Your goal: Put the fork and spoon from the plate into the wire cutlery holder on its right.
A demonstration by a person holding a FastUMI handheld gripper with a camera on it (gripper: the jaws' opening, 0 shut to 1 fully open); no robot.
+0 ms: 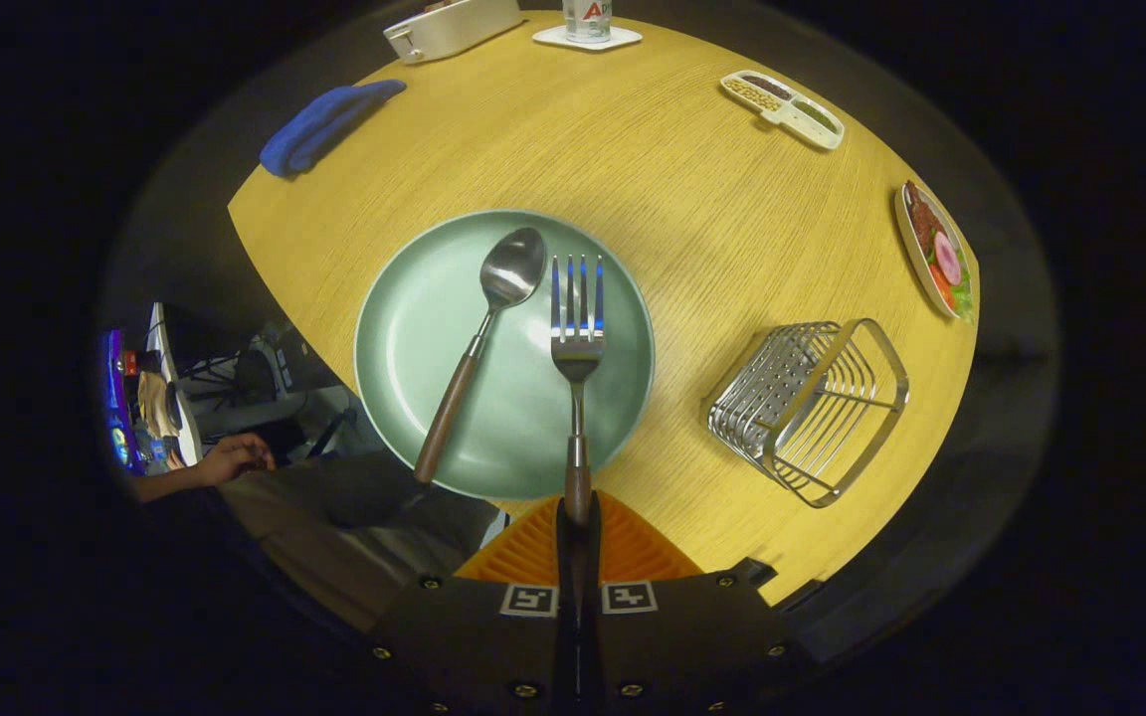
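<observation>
A green plate lies on the round wooden table just ahead of my fingers. On it a spoon with a wooden handle lies slanted at the left. Beside it the fork points its tines away from me. My gripper is shut on the fork's wooden handle end, with the orange fingers pressed together around it over the plate's near rim. The wire cutlery holder stands on the table to the right of the plate.
A blue cloth lies far left. A white box and a glass on a coaster stand at the far edge. A divided white dish and a plate of food sit far right. A person's hand rests below the table's left edge.
</observation>
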